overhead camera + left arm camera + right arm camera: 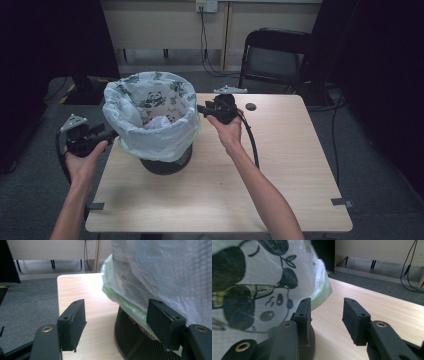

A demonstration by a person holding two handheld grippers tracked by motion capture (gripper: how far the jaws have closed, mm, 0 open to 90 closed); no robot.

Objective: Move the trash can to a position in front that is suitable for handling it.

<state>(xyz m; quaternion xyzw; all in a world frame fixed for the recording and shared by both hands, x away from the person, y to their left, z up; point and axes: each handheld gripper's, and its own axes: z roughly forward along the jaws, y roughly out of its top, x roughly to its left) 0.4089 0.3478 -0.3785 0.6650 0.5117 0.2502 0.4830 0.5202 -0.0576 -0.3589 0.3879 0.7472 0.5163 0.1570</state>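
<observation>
A black mesh bin [165, 162] stands on the left half of the wooden table [280, 165]. It is lined with a white panda-print bag [150, 115] over a pale green one [117, 296], both folded down over the rim. My left gripper [107, 134] hangs off the table's left edge beside the bag; its jaws [117, 308] stand open with nothing between them, the right one close to the green hem. My right gripper [201, 109] is at the bag's right rim, open [328, 306] over bare table, with its left jaw next to the bag.
A small black round disc [251, 106] lies on the table behind my right hand. A black folding chair [272, 55] stands beyond the far edge. The right gripper's cable [252, 145] trails across the tabletop. Grey carpet surrounds the table.
</observation>
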